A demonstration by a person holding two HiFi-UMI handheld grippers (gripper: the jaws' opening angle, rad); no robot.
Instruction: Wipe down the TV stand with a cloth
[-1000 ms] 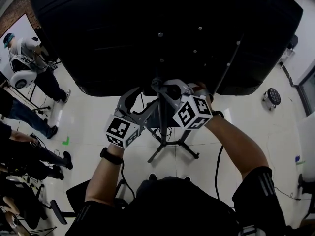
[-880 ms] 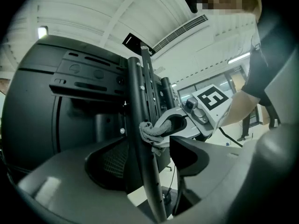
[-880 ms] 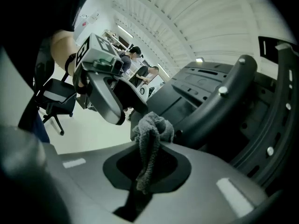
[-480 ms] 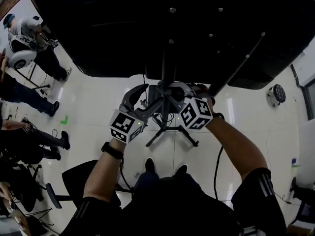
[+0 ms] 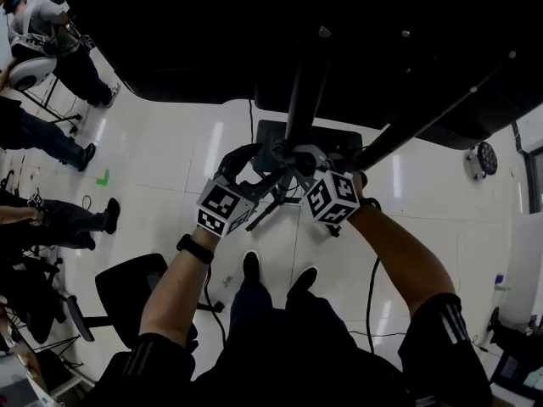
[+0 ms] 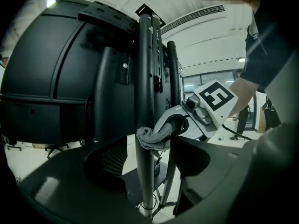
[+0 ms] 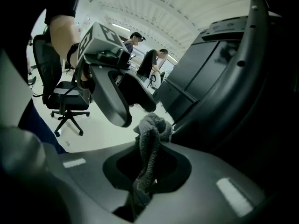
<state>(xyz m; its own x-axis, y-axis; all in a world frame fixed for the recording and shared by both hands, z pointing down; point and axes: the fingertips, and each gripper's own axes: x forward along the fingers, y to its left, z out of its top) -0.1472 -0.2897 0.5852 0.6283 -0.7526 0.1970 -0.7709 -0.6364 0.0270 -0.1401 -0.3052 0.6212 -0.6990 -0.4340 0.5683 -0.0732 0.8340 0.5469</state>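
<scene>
- Left gripper view: a grey cloth (image 6: 149,136) is pressed against the upright black pole (image 6: 145,78) of the TV stand. It is held there by the right gripper (image 6: 175,125), evidently so the metal can be rubbed along its length.
- The jaws of the left gripper (image 6: 148,157) are spread wide and grip nothing. The pole stands between them, a position judged to be for steadying the stand.
- In the right gripper view, that gripper's jaws are shown shut on the cloth, whose bunched end sticks out past the tips.
- From the head view, both grippers are seen working under the back of the black television (image 5: 254,41).
- The room has a glossy white tiled floor (image 5: 170,159), an office chair (image 5: 127,295) and bystanders (image 5: 42,24) at the left.
</scene>
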